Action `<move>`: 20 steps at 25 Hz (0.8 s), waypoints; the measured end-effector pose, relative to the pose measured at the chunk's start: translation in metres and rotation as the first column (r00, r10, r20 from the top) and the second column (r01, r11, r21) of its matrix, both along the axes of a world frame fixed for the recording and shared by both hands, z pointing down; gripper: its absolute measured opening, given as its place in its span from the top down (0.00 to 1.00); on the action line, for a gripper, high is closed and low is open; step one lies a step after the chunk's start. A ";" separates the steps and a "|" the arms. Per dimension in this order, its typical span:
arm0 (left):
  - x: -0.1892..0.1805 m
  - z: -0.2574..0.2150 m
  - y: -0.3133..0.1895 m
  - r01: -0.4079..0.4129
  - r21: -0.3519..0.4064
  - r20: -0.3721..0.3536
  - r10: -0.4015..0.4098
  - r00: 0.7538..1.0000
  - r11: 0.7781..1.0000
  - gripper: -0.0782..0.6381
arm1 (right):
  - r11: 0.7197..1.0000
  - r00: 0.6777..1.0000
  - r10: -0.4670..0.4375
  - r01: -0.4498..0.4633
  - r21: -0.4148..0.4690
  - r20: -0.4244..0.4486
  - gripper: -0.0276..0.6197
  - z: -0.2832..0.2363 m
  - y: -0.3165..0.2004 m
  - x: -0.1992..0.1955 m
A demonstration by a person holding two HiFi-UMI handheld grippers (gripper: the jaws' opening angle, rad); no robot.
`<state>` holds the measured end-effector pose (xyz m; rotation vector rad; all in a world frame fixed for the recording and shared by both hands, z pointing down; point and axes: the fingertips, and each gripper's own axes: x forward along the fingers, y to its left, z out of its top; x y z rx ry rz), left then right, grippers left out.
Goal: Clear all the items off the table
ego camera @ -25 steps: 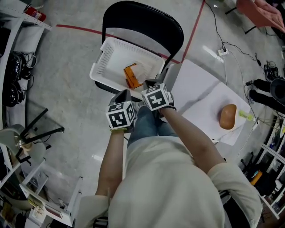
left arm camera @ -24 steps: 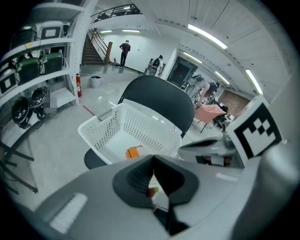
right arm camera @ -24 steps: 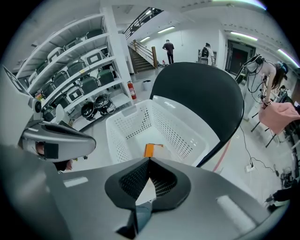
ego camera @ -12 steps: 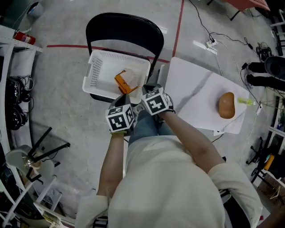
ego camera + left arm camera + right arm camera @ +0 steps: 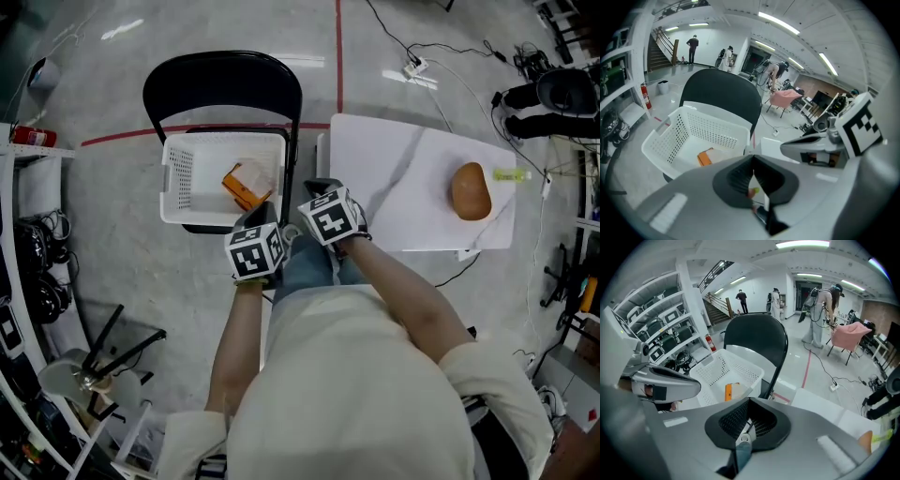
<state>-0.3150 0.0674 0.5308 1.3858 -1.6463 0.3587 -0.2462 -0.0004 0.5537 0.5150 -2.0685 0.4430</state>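
A brown rounded lump (image 5: 471, 190) lies on the white table (image 5: 394, 202), with a small yellow-green item (image 5: 511, 174) just beyond it. A white basket (image 5: 178, 178) sits on the black chair (image 5: 221, 84) and holds an orange pack (image 5: 239, 186). My left gripper (image 5: 269, 208) is shut and empty at the basket's near right corner. Close beside it, my right gripper (image 5: 317, 185) is shut and empty by the table's near left corner. In the right gripper view, the basket (image 5: 726, 373) and the lump (image 5: 866, 439) flank the right gripper (image 5: 749, 420). In the left gripper view, the basket (image 5: 689, 136) lies ahead of the left gripper (image 5: 753, 176).
Shelving (image 5: 28, 272) lines the left side. Cables and a power strip (image 5: 412, 67) lie on the floor beyond the table. A red tape line (image 5: 338, 56) runs across the floor. Dark gear (image 5: 553, 94) sits at the far right. People stand far off (image 5: 820, 310).
Both shut grippers have swung together away from the basket's near rim toward the gap between chair and table. The head view has turned, bringing the table more squarely into sight.
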 end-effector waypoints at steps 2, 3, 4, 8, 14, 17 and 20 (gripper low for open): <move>0.008 -0.002 -0.007 -0.031 0.000 0.005 0.031 1.000 1.000 0.88 | 1.000 1.000 0.024 -0.024 0.000 0.006 0.96 -0.003 -0.005 0.010; 0.013 -0.003 -0.011 -0.045 0.000 0.008 0.045 0.999 0.999 0.88 | 0.999 0.999 0.034 -0.034 0.000 0.009 0.96 -0.005 -0.007 0.015; 0.017 -0.004 -0.014 -0.058 0.001 0.010 0.058 0.998 0.998 0.88 | 0.999 0.999 0.043 -0.043 0.003 0.012 0.96 -0.006 -0.010 0.020; 0.042 -0.009 -0.024 -0.111 0.001 0.023 0.111 0.994 0.994 0.88 | 0.998 0.997 0.066 -0.066 0.024 0.027 0.96 -0.012 -0.021 0.044; 0.086 -0.015 -0.039 -0.155 0.000 0.037 0.155 0.987 0.988 0.88 | 0.995 0.995 0.101 -0.102 0.010 0.022 0.96 -0.015 -0.032 0.096; 0.110 -0.017 -0.048 -0.161 -0.001 0.038 0.161 0.986 0.987 0.88 | 0.996 0.995 0.092 -0.093 0.018 0.026 0.96 -0.015 -0.041 0.122; 0.136 -0.018 -0.058 -0.174 0.000 0.043 0.173 0.984 0.985 0.88 | 0.995 0.995 0.092 -0.092 0.029 0.029 0.96 -0.017 -0.051 0.150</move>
